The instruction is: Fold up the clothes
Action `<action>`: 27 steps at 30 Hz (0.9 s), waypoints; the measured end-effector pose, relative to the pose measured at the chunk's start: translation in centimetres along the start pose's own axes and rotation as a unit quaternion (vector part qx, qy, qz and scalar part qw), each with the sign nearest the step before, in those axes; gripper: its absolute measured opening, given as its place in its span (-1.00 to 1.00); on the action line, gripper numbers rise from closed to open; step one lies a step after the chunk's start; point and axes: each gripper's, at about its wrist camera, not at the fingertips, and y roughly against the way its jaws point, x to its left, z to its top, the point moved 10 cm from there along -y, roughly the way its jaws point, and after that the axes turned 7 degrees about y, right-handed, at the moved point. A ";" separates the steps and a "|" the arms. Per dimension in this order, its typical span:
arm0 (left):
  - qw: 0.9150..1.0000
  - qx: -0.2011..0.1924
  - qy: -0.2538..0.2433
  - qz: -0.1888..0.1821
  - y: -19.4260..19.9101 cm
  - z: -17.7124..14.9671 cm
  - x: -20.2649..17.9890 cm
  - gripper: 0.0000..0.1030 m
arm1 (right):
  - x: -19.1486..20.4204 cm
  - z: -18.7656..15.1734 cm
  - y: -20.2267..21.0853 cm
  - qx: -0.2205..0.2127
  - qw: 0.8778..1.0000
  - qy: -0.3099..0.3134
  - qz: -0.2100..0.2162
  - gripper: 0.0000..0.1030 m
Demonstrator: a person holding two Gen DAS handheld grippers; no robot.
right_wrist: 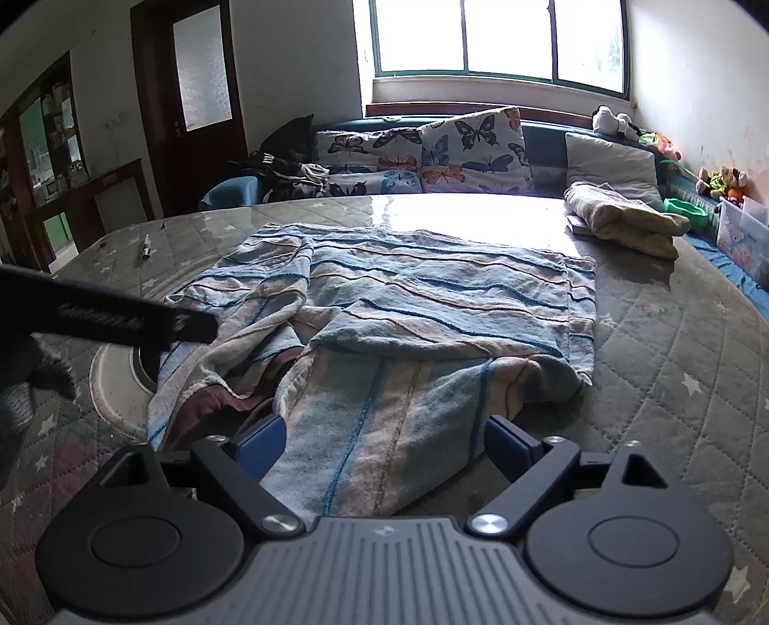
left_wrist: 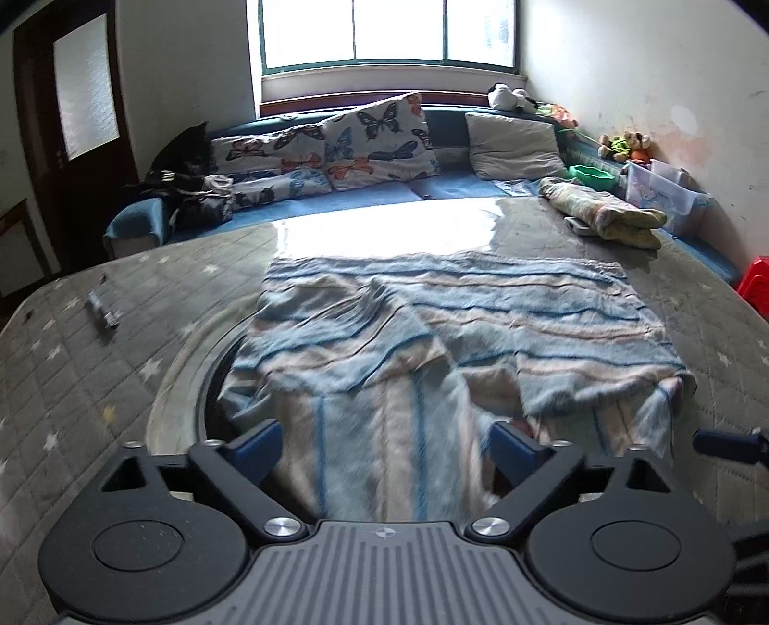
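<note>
Covering the quilted grey table (left_wrist: 72, 384), striped blanket (left_wrist: 456, 327), sunlit window (left_wrist: 384, 29) behind.

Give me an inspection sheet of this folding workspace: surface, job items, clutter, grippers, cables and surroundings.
Surface: grey quilted cover with stars, sun glare at the far side.
Job's things: striped blue and beige cloth, spread out, partly folded over, near edge rumpled.
Clutter: bundled cloth at the far right; small pen-like object at the left.
Grippers: left gripper and right gripper both wide open over the cloth's near edge, not clamping it.
Cables: nothing seen.
Surroundings: butterfly pillows, window, door, soft toys, plastic bin.
</note>
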 end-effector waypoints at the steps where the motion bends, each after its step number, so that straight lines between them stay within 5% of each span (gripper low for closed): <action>1: 1.000 0.003 -0.002 -0.004 -0.5 0.3 -0.3 0.68 | -0.1 0.1 0.0 0.000 1.000 0.000 0.002 0.71; 10: 0.997 0.037 -0.064 -0.019 -4.8 0.3 -2.9 0.03 | -0.5 1.0 -0.7 0.002 1.000 0.000 0.007 0.55; 12: 0.996 0.046 -0.070 -0.020 -5.3 -0.2 -2.7 -0.37 | -0.5 1.3 -0.8 0.001 1.000 0.002 0.008 0.51; 15: 0.997 0.048 -0.058 -0.026 -5.3 -0.5 -1.8 -0.67 | -0.4 1.6 -1.1 0.001 1.000 0.006 0.010 0.49; 27: 1.000 0.004 -0.002 -0.018 -0.9 0.1 2.2 -0.89 | 2.9 2.5 -2.2 0.010 0.998 0.040 0.052 0.16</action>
